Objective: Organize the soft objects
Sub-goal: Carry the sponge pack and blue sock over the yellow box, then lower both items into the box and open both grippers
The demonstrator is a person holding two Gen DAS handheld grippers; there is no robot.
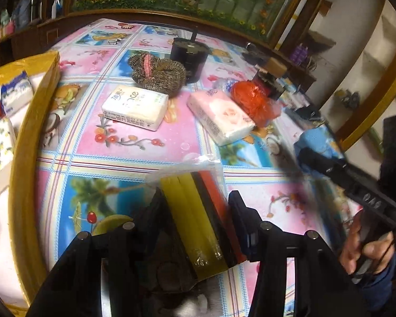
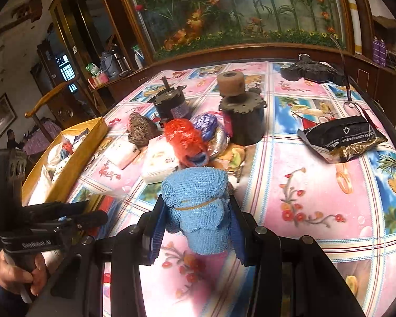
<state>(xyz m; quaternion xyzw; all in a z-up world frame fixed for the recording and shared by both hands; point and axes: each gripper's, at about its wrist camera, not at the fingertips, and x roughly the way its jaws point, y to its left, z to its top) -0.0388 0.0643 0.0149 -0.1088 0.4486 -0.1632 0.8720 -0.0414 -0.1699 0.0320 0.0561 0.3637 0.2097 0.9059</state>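
My left gripper (image 1: 198, 211) is shut on a clear-wrapped pack of yellow, black and red cloths (image 1: 192, 192), held just above the flowered tablecloth. My right gripper (image 2: 195, 211) is shut on a blue cloth roll (image 2: 195, 185) bound with a rubber band. The roll also shows at the right of the left wrist view as a blue cloth roll (image 1: 314, 140). A yellow box (image 1: 26, 121) with several soft packs inside stands at the left. On the table lie a white tissue pack (image 1: 134, 107), a pink tissue pack (image 1: 220, 117), a red mesh ball (image 1: 250, 97) and a brown knitted scrubber (image 1: 158, 74).
Two dark motor-like cylinders (image 2: 169, 103) (image 2: 241, 116) stand behind the soft things. A torn black packet (image 2: 340, 137) lies at the right and a dark metal piece (image 2: 311, 71) at the back. A wooden cabinet with a fish-tank scene borders the table's far edge.
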